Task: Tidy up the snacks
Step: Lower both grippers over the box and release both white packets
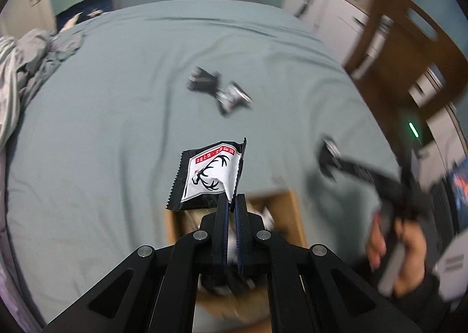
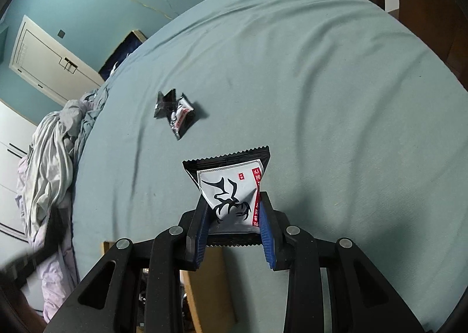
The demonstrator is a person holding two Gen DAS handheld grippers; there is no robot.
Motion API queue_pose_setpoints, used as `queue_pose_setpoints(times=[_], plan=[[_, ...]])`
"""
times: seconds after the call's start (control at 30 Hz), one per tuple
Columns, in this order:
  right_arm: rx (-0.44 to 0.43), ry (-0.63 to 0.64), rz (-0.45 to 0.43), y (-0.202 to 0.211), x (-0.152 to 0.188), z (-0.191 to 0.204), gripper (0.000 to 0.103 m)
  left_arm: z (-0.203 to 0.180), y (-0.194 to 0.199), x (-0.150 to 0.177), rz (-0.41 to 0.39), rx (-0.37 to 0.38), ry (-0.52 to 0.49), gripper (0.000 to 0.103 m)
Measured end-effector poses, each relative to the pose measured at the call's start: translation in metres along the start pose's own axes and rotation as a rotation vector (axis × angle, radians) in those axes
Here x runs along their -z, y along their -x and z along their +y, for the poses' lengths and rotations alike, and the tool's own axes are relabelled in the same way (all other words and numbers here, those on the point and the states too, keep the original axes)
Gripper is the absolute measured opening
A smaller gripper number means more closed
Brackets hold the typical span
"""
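Black-white antler-logo packet [image 1: 208, 176], red label unreadable, left gripper [image 1: 231, 201].

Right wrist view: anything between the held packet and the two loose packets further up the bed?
Nothing. In the right wrist view only bare teal sheet lies between the held packet and the loose packets.

Both views dim, cool blue-green cast, soft diffuse room light with no single source evident. Left wrist view: heavy motion blur across the bed [image 1: 122, 116], wooden chair [image 1: 409, 49], the loose snack packets [image 1: 219, 90] and the person's hand [image 1: 400, 248] at right; only the hand-held gripper [image 1: 231, 204] and its clamped snack packet [image 1: 207, 178] stay sharp. Green indicator light [image 1: 413, 129] glows at right. Right wrist view: sharp overall, soft shadows in the sheet folds, a blurred dark shape at lower left. Strong fisheye bowing, black vignette in all corners.
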State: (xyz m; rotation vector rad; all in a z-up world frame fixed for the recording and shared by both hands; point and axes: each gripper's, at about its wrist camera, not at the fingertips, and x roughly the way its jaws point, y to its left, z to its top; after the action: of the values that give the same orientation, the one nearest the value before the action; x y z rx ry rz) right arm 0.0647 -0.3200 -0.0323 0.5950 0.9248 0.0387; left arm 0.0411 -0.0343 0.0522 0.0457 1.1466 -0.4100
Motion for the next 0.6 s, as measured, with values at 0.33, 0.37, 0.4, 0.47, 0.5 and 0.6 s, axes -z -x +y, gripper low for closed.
queue_pose_setpoints(times=[0.33, 0.37, 0.4, 0.47, 0.5, 0.6], plan=[[0.053, 0.072, -0.076, 0.035, 0.025, 0.01, 0.029, 0.004, -0.045, 0.069, -0.027, -0.06, -0.017, 0.082], [0.034, 0.073, -0.069, 0.037, 0.028, 0.012, 0.029, 0.008, -0.044, 0.068, -0.024, -0.052, -0.003, 0.082], [0.005, 0.072, -0.058, 0.04, 0.032, 0.013, 0.029, 0.012, -0.043, 0.067, -0.029, -0.05, 0.011, 0.082], [-0.05, 0.094, -0.036, 0.043, 0.042, 0.019, 0.029, 0.023, -0.033, 0.061, -0.061, -0.089, 0.062, 0.082], [-0.078, 0.122, -0.023, 0.044, 0.047, 0.025, 0.029, 0.027, -0.027, 0.059, -0.084, -0.104, 0.075, 0.084], [-0.17, 0.205, 0.027, 0.044, 0.06, 0.043, 0.029, 0.041, -0.014, 0.056, -0.152, -0.155, 0.122, 0.085]])
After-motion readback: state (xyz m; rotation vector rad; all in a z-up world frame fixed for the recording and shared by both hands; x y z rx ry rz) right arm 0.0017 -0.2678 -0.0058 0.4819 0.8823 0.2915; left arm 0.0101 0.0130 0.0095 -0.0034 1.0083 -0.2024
